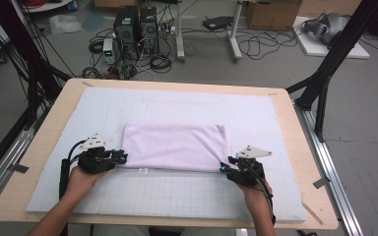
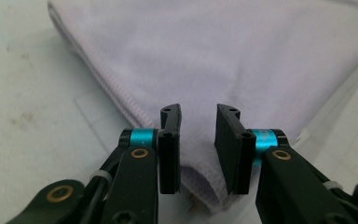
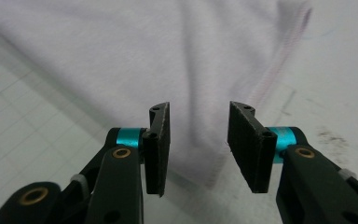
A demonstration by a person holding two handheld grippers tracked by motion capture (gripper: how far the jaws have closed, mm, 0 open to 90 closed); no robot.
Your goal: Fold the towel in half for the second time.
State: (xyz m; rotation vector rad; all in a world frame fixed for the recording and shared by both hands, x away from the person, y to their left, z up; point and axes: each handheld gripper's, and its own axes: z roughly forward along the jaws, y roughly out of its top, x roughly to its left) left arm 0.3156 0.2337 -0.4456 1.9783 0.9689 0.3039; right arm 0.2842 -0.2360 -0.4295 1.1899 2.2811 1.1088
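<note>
Grippers are placed at the lower corners of the folded lilac towel: left gripper and right gripper are seen released, pads apart, each corner lying between the jaws ungrasped.

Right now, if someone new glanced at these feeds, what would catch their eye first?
First, the folded lilac towel lying flat in the middle of the white mat. Next, the two grippers at its near corners: the left gripper with open jaws either side of the left corner, and the right gripper with open jaws astride the right corner. Behind the table, tangled cables and computer towers clutter the floor.
</note>
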